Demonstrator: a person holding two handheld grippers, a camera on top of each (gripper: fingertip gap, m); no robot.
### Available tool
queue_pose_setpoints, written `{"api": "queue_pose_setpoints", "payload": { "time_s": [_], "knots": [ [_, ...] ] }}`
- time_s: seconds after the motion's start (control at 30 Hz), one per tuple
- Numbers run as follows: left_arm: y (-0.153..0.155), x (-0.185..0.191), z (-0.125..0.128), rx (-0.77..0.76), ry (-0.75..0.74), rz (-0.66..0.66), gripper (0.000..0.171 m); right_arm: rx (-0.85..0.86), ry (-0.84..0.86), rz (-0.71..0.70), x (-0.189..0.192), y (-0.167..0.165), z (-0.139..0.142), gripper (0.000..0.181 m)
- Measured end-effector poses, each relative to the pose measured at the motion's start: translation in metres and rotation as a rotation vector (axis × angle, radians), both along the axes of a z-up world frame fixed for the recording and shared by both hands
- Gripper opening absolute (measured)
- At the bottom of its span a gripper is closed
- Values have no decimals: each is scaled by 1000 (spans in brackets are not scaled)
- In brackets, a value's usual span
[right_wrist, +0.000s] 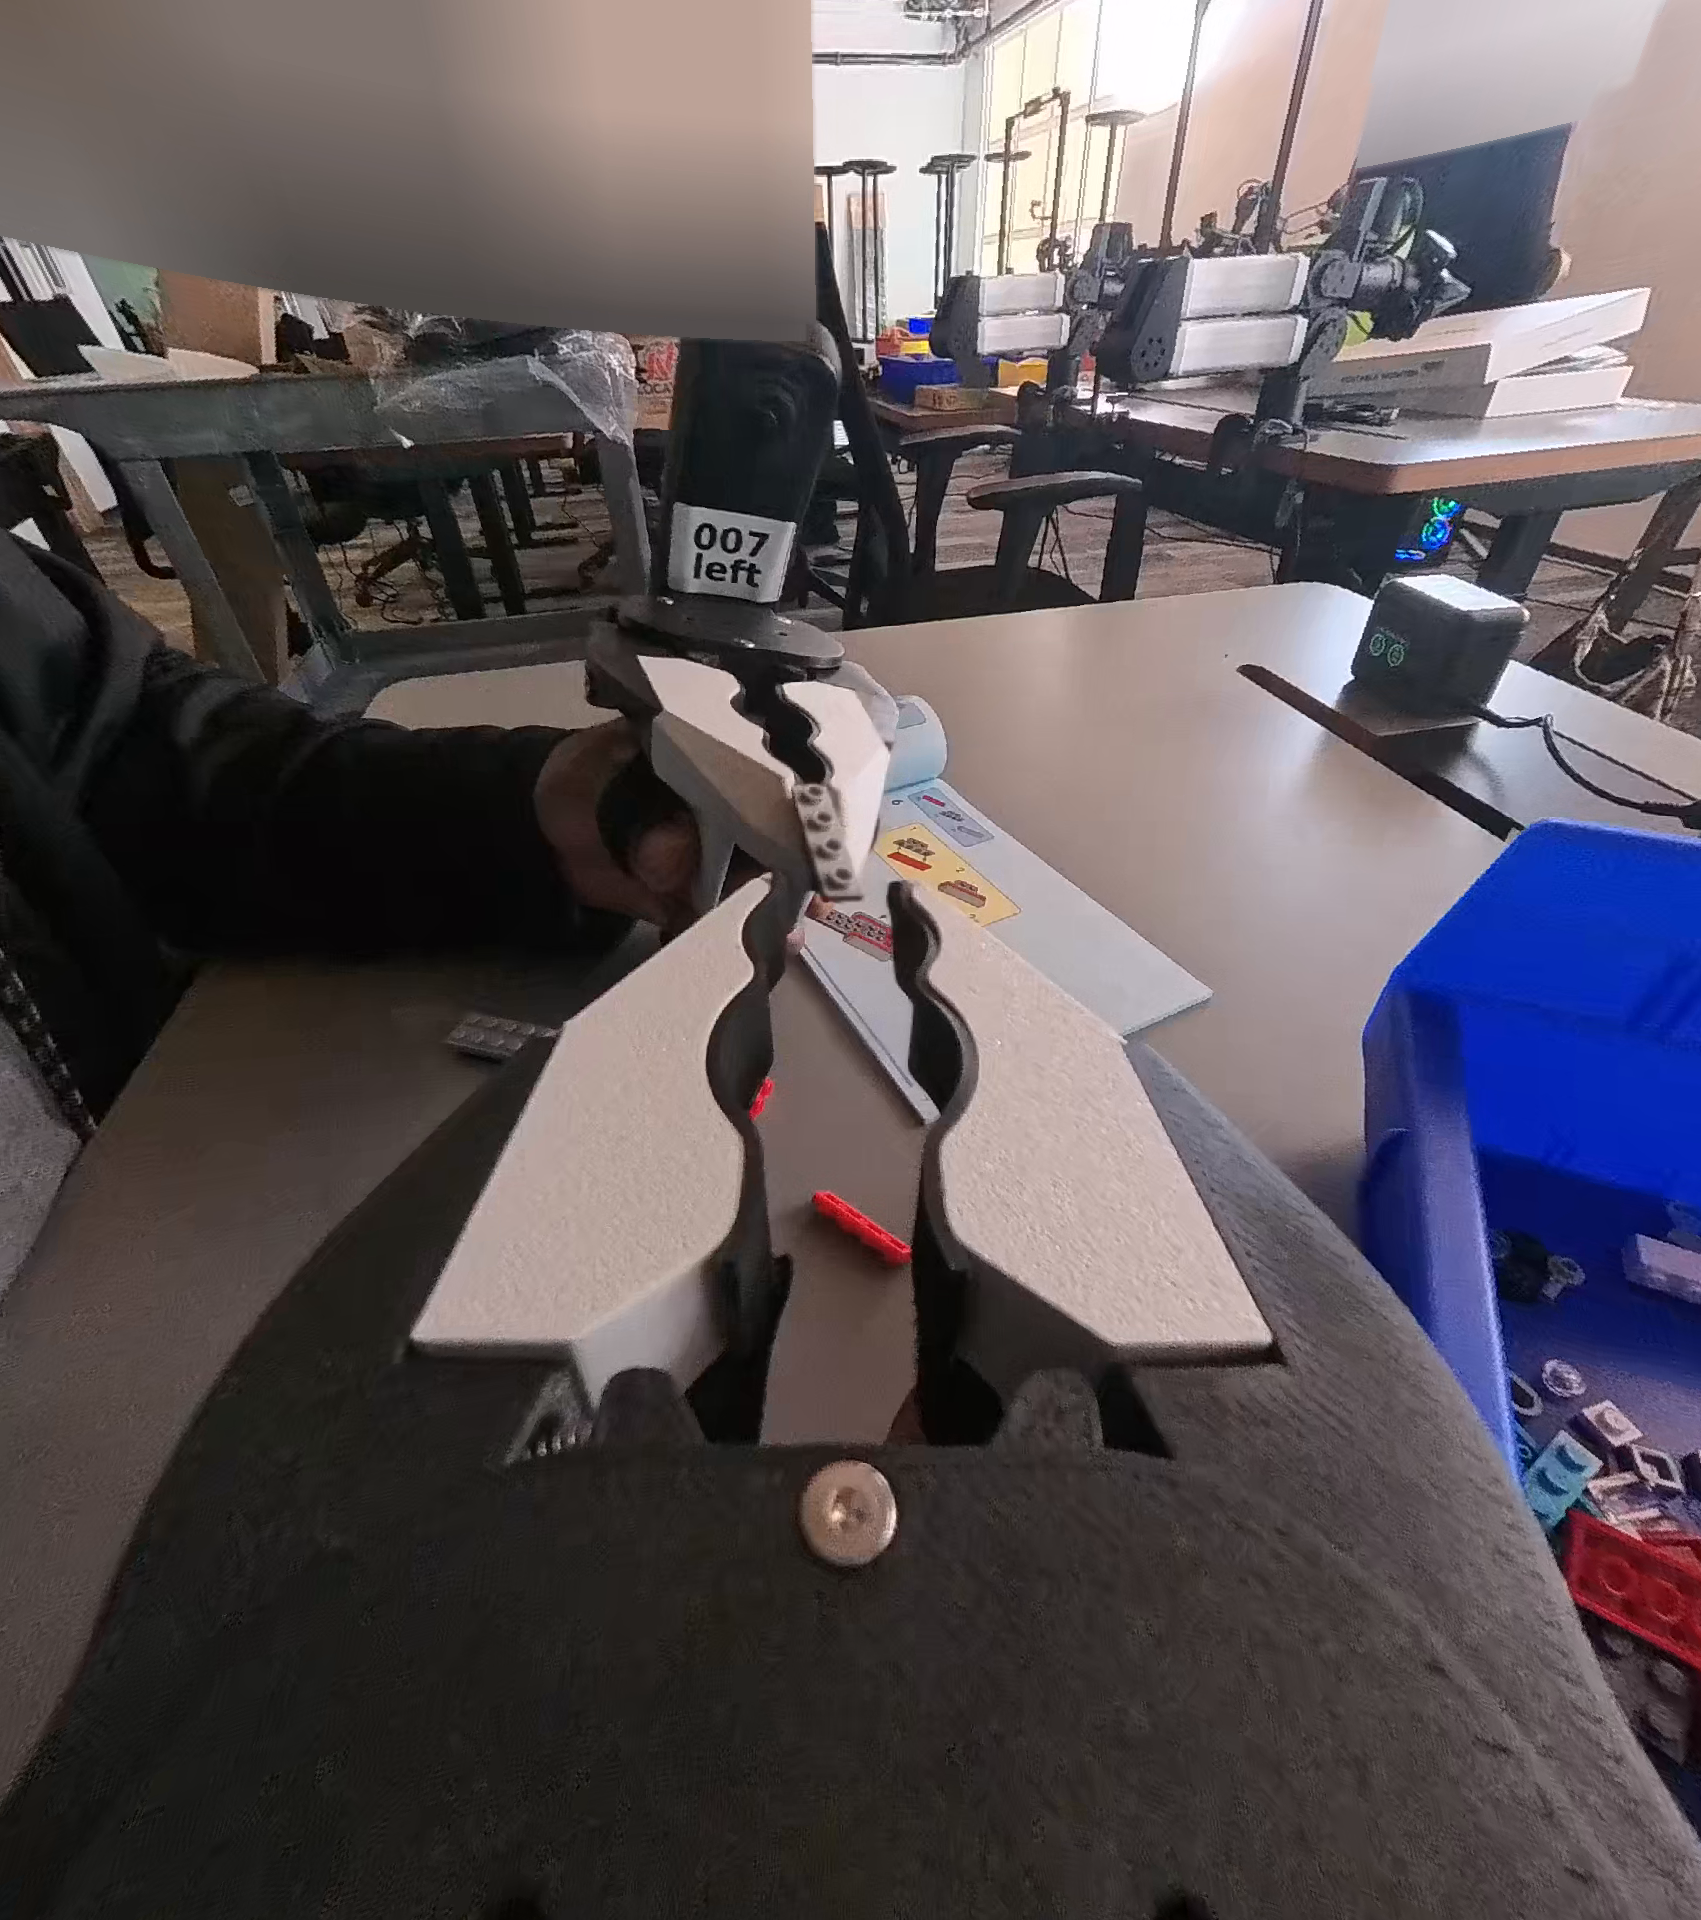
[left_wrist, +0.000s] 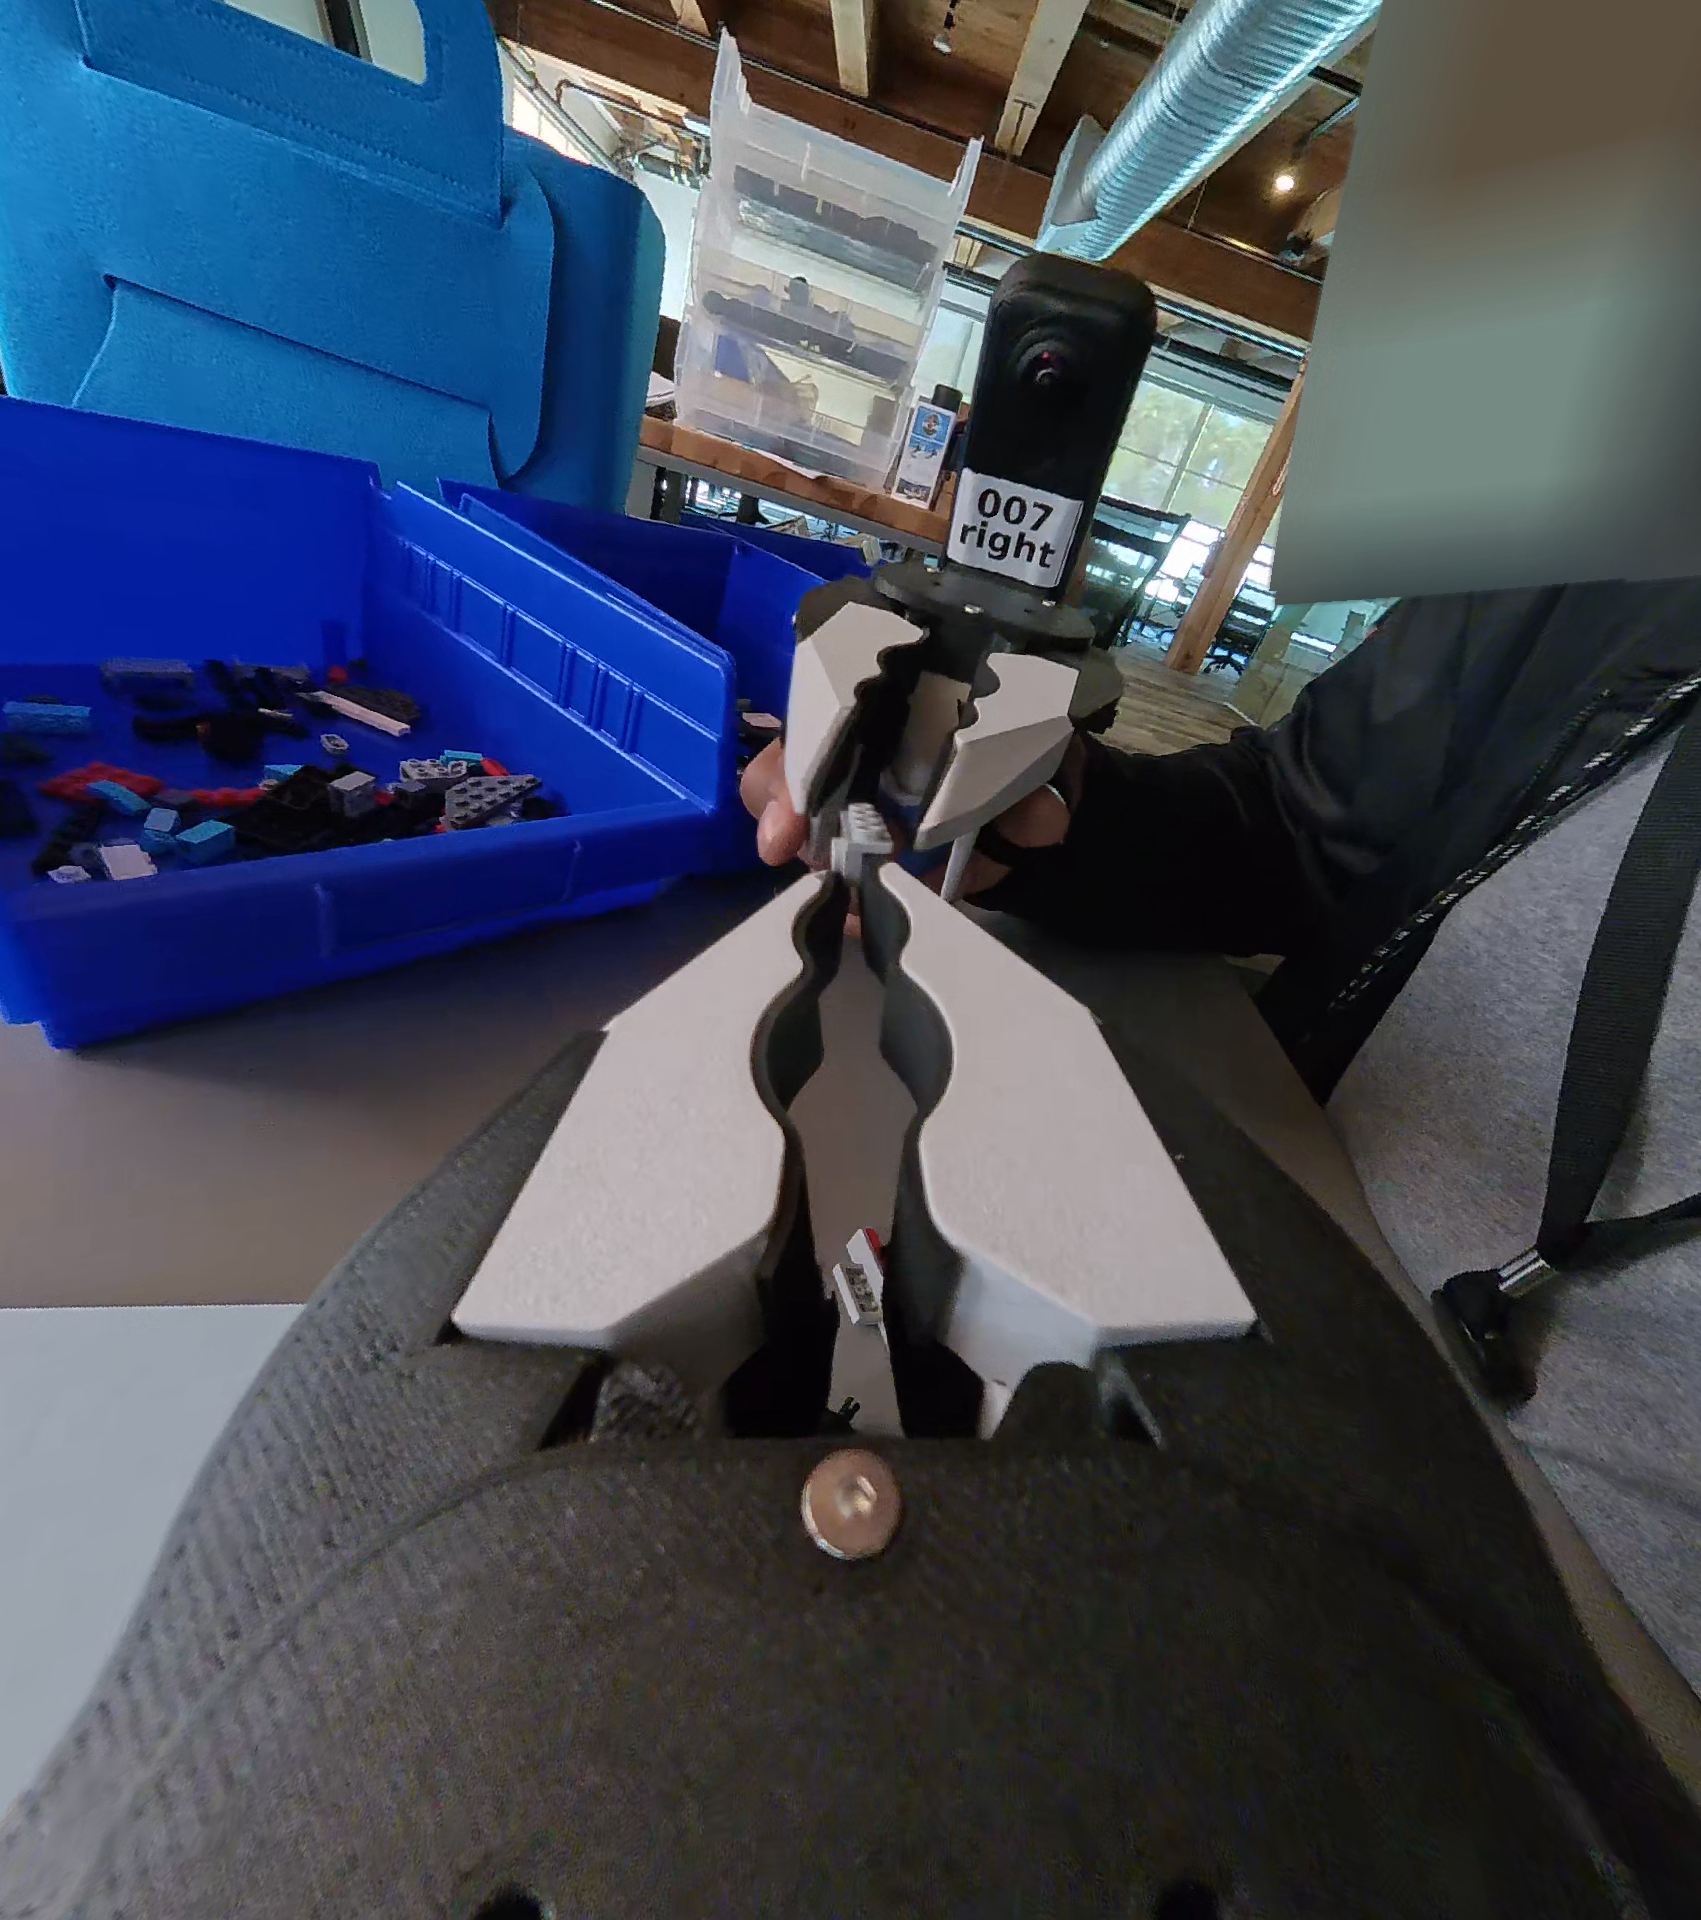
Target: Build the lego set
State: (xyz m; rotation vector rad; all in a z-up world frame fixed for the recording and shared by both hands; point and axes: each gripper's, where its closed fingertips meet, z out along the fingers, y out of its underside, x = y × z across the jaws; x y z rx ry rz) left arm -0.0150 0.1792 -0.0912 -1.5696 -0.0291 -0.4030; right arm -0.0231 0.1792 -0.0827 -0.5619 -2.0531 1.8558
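Observation:
My left gripper (left_wrist: pixel 858 888) is shut on a small grey studded plate (left_wrist: pixel 861 834), which sticks out past its tips. In the right wrist view the left gripper (right_wrist: pixel 825 831) holds this grey plate (right_wrist: pixel 830 840) tilted above the table. My right gripper (right_wrist: pixel 835 904) is open and faces the left one tip to tip. The plate's lower end sits just at the mouth of its jaws. It also shows in the left wrist view (left_wrist: pixel 867 821), held by a gloved hand (left_wrist: pixel 1033 821). A small red plate (right_wrist: pixel 861 1228) lies on the table below the right fingers.
A blue bin (left_wrist: pixel 358 914) with several loose bricks (left_wrist: pixel 285 769) stands to the left; it also shows in the right wrist view (right_wrist: pixel 1594 1039). An open instruction booklet (right_wrist: pixel 1033 935) and a grey plate (right_wrist: pixel 498 1034) lie on the table (right_wrist: pixel 1189 727). A person's torso is close by. My left and right fingertips are right by each other.

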Motion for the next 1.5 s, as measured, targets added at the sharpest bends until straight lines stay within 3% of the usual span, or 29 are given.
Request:
{"api": "queue_pose_setpoints", "payload": {
  "time_s": [0.43,1.07,1.5],
  "knots": [
    [3,17,-6,-28,73,-59,2,-1,-38,80,12,-7,-5,11],
    [8,25,-20,-102,133,-73,0,88,13,66,13,-12,-10,10],
    [8,25,-20,-109,97,-86,5,139,45,55,13,-12,-12,9]
  ]
}}
